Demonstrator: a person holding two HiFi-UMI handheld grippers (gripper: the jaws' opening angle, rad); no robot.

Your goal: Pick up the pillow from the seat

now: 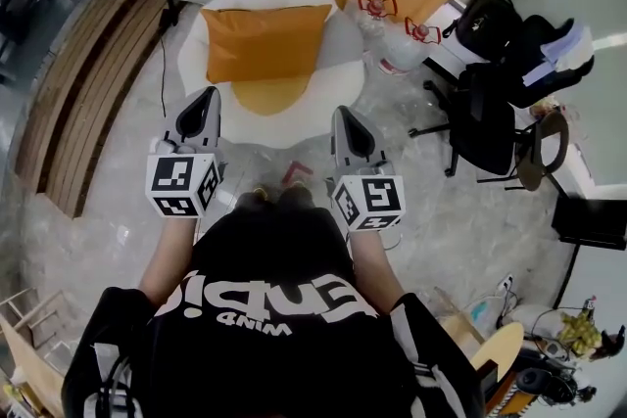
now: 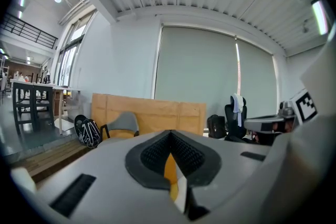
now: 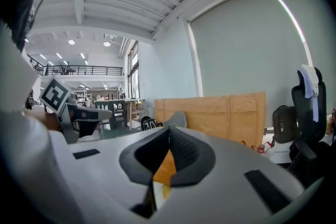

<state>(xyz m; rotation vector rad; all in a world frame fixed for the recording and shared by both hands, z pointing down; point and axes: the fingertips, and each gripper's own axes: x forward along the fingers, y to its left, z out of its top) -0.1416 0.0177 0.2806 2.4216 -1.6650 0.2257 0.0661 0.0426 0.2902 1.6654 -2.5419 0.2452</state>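
We see left gripper (image 1: 207, 100), right gripper (image 1: 344, 116): jaws pressed together, empty; pillow (image 1: 265, 42) on seat (image 1: 281, 128) farther off, between them, seemingly untouched.

The seat (image 1: 294, 127) is basically a big white cushion thing with an orange middle, sitting straight on the pale speckled floor (image 1: 451, 220). The orange pillow (image 1: 266, 42) lies flat on its far half. A black office chair (image 1: 485, 117) and two red-capped bottles (image 1: 375, 15) stand on the floor to its right.
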